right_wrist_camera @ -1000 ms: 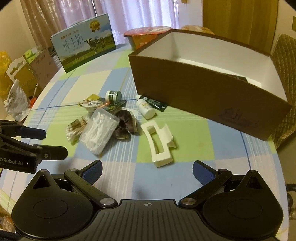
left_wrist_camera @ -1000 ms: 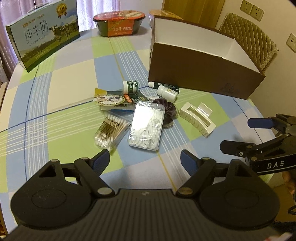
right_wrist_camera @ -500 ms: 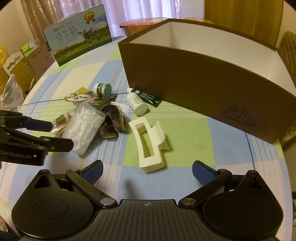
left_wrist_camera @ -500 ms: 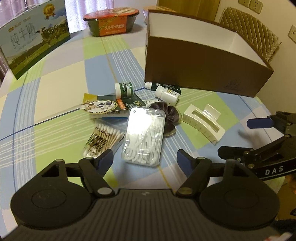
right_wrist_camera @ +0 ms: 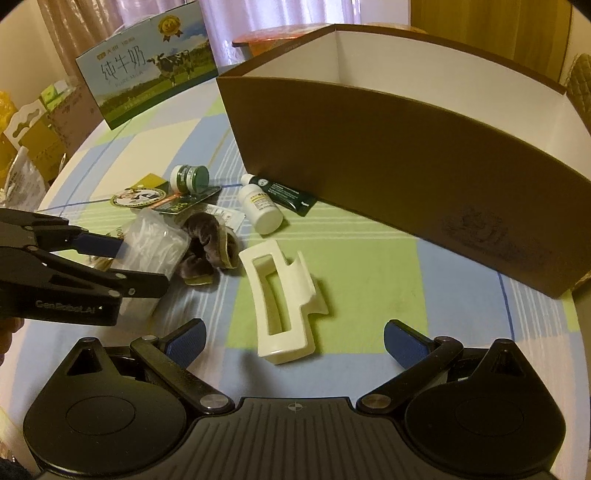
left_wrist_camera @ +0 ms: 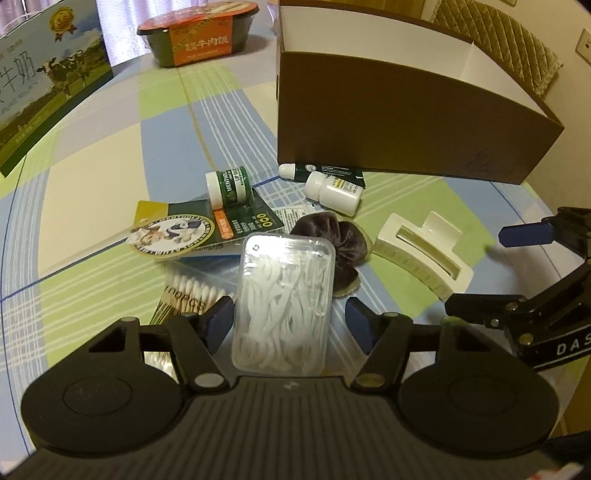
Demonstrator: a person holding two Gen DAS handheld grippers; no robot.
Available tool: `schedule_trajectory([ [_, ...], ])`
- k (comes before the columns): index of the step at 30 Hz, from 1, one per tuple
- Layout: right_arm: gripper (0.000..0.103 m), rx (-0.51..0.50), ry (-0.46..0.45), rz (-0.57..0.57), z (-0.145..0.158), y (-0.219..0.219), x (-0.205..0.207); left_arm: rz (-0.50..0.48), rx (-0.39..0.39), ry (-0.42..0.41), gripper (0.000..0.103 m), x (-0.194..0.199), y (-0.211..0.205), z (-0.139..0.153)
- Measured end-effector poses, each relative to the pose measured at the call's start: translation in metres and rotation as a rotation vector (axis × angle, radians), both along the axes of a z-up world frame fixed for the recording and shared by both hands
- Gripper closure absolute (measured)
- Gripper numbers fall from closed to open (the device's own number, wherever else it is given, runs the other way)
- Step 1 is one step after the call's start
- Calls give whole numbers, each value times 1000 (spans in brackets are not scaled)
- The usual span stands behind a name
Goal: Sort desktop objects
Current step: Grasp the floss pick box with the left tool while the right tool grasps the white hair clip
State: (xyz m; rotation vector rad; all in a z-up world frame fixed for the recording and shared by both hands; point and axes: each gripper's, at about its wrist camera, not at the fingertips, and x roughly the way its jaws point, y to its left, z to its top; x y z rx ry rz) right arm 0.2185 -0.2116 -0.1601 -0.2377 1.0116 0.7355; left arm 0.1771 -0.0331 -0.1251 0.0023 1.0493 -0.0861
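A clear box of floss picks (left_wrist_camera: 284, 302) lies between the open fingers of my left gripper (left_wrist_camera: 290, 321); it also shows in the right wrist view (right_wrist_camera: 155, 243). A cream hair claw clip (right_wrist_camera: 282, 291) lies just ahead of my open right gripper (right_wrist_camera: 293, 339), also in the left wrist view (left_wrist_camera: 424, 251). Near them lie a brown scrunchie (left_wrist_camera: 332, 240), cotton swabs (left_wrist_camera: 188, 295), a green jar (left_wrist_camera: 229, 184), a white bottle (left_wrist_camera: 334, 192), a dark tube (left_wrist_camera: 325, 171) and printed cards (left_wrist_camera: 207, 225). A brown open box (right_wrist_camera: 388, 140) stands behind.
A milk carton box (right_wrist_camera: 147, 81) and an instant-rice tub (left_wrist_camera: 199, 33) stand at the far side of the checked tablecloth (left_wrist_camera: 110, 155). A quilted chair (left_wrist_camera: 498, 44) stands behind the brown box. The table edge curves at the left (right_wrist_camera: 55, 177).
Both grippers have moved forward and down. The floss box now sits between my left fingers, and the claw clip is close in front of my right gripper.
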Motion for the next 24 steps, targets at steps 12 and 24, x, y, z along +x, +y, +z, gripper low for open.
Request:
schedule_trajectory([
  [12, 14, -8, -9, 44, -10, 14, 11, 12, -4, -1, 50, 5, 7, -7],
  [24, 40, -32, -58, 119, -18, 30, 11, 73, -45, 5, 50, -9, 24, 6],
])
